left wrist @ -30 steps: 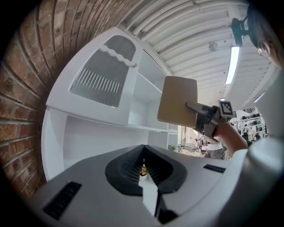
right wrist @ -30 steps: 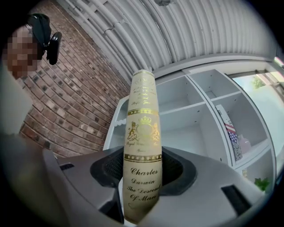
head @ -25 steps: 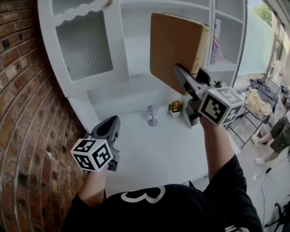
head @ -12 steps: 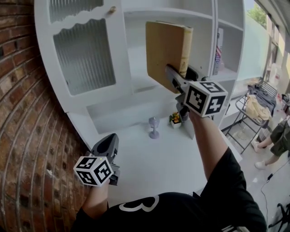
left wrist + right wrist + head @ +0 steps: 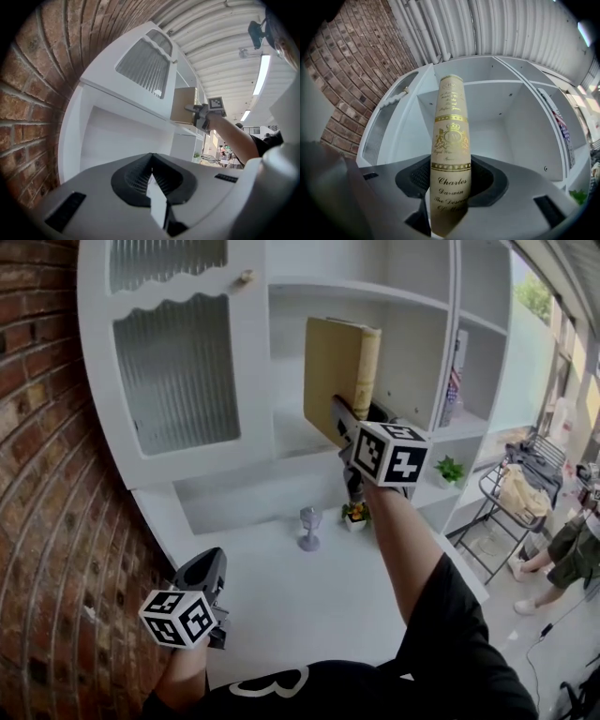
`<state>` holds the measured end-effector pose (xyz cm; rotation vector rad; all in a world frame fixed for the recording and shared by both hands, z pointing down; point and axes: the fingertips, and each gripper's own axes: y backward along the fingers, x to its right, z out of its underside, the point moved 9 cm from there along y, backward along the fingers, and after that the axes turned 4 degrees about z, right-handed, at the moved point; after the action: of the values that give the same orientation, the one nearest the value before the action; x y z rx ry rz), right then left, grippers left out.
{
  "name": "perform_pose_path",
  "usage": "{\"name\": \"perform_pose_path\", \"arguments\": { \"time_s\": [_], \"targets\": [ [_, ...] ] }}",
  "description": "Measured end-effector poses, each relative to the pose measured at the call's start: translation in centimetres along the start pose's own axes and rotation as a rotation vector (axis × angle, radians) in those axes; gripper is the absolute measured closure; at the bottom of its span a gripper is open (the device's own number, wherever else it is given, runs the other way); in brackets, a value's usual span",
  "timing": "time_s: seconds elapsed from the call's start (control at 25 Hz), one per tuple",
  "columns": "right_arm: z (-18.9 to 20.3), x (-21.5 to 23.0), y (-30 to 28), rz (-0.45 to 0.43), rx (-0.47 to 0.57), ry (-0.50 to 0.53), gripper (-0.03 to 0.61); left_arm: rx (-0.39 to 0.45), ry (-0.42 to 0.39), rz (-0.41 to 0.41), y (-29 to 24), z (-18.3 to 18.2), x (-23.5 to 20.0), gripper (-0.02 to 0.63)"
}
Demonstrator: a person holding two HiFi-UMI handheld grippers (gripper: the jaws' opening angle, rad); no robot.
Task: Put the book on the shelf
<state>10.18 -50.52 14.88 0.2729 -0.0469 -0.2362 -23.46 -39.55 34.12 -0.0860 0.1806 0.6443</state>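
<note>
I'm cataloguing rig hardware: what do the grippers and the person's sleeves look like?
The left gripper and right gripper have grey bodies and dark ribbed jaws, and each carries a white cube with black square markers. The person wears a black short-sleeved shirt with white print.

White shelf unit (image 5: pixel 251 381) counter (image 5: pixel 281 587): goblet (image 5: pixel 308 528) near flower pot (image 5: pixel 354 515).

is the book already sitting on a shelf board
No, the book is clamped upright in the right claw, up in the air in front of the open shelf, not set down on it.
</note>
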Motion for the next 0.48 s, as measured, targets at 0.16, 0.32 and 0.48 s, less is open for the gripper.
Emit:
{"name": "perform_pose_path", "arguments": {
  "time_s": [0.16,0.32,0.48],
  "targets": [
    [0.5,0.4,-1.8,0.032,-0.017,-0.011,0.380,0.004,-0.008,-0.017,0.2,-0.1,-0.5,0.614],
    [0.5,0.3,-3.0,0.063,-0.030,0.026,0.380,0.020,-0.021,-0.044,0.6,-0.2,-0.9,0.614],
    [1.4,0.3,-4.4,0.075,-0.057,0.015,0.380,0.026,-0.005,-0.046,0.8,-0.2,-1.4,0.614]
  ]
}}
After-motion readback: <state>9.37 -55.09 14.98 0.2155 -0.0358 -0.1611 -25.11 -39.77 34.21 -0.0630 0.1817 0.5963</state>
